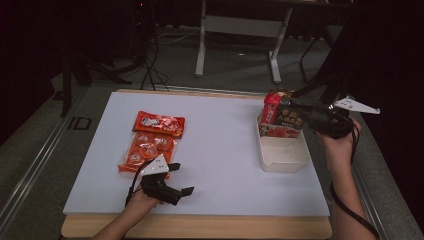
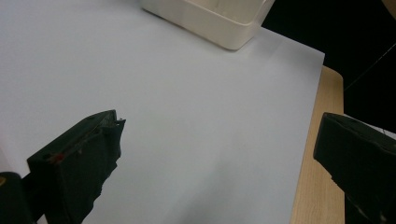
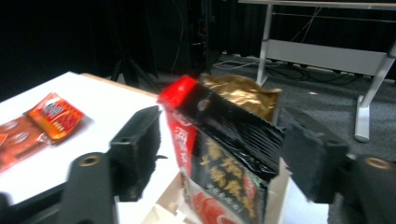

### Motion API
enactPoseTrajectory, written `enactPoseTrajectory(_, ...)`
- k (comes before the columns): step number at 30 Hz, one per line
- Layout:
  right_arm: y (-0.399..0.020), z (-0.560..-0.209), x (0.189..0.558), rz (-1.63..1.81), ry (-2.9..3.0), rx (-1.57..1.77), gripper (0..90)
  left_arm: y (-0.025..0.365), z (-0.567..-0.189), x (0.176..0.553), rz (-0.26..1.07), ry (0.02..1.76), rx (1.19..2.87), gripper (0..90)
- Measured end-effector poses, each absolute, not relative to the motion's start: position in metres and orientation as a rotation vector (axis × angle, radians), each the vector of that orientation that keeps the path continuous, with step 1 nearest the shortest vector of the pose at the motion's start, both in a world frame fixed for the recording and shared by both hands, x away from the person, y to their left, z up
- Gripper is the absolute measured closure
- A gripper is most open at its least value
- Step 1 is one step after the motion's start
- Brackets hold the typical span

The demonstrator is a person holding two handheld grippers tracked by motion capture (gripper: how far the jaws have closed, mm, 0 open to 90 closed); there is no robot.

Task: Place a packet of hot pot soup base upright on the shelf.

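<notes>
Snack packet point(image 1: 282, 120) stands inside white bin point(image 1: 282, 160), apparently released; right claw point(image 1: 305, 119) wide around it. Next: withdraw clear.

**Print showing, little of it readable**

Large yellow characters are running down the black front of the snack bag point(image 3: 224, 163), standing at about one o'clock on the table; they are too blurred to make out. White lettering is showing on the red packets point(image 1: 159, 123) at around ten o'clock, too small to read. No numbers or signs are legible.
</notes>
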State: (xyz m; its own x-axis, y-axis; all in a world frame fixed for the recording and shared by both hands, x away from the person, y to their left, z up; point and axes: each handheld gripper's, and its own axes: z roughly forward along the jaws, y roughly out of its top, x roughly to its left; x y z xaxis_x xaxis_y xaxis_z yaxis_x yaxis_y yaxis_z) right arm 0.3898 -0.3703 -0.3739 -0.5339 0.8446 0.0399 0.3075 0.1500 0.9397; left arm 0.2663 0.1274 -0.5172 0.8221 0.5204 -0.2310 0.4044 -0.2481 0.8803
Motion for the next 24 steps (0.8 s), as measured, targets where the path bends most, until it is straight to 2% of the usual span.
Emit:
enactPoseTrajectory(7,-0.364,-0.37,0.371,1.387,1.852,1.069,20.9,0.132,-0.513,0.266,0.088,0.687,1.823,0.9)
enactPoseTrajectory(15,-0.355,-0.366,0.352,1.456,1.868,1.037,19.7,0.137,-0.507,0.268,0.095,0.721,1.85,0.9)
enactPoseTrajectory(24,-0.327,-0.378,0.329,1.567,1.946,1.005,13.5,0.153,-0.493,0.273,0.142,0.751,1.846,0.9)
